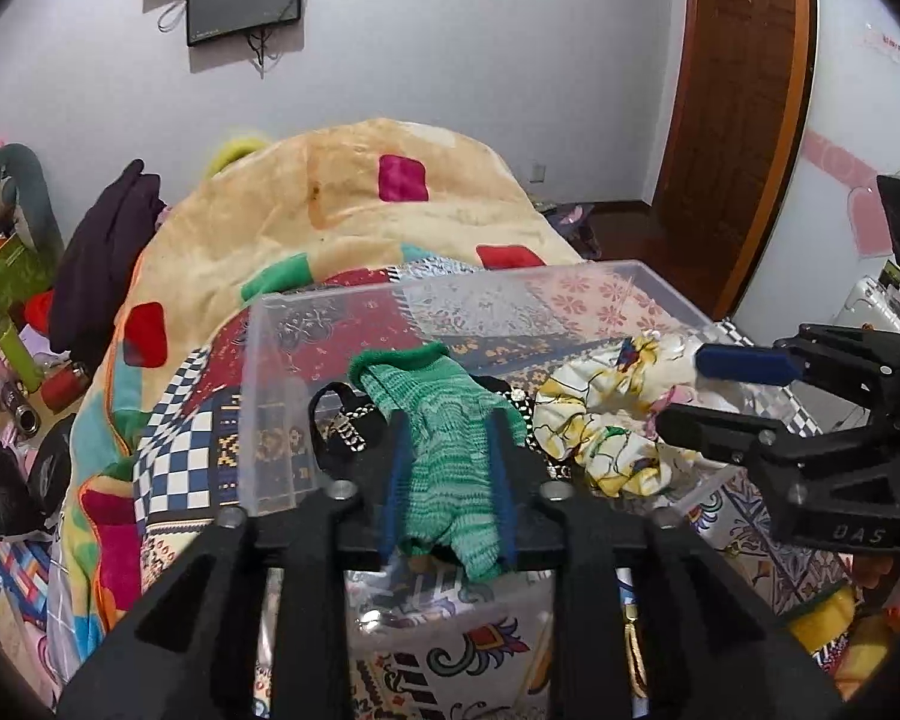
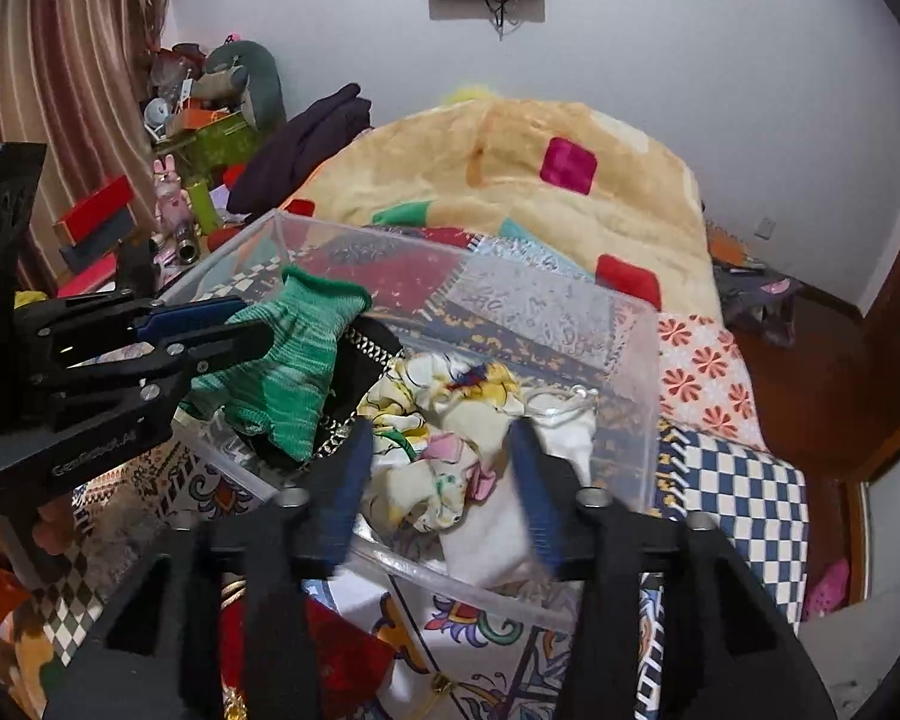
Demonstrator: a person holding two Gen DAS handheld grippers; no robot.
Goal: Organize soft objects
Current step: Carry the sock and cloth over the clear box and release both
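Green glove [image 1: 450,456] pinched (mid-air) in left hand-held gripper [image 1: 448,468].

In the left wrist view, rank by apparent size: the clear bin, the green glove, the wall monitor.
1. clear bin
2. green glove, enlarged by nearness, gripped by the left gripper
3. wall monitor, far away

The left wrist view looks forward and slightly down, close over the clear plastic storage box [image 1: 258,396]. The right wrist view faces the same box [image 2: 642,408] from its right side, also close. Both share the patterned quilted bedcover [image 1: 198,384] [image 2: 726,468].
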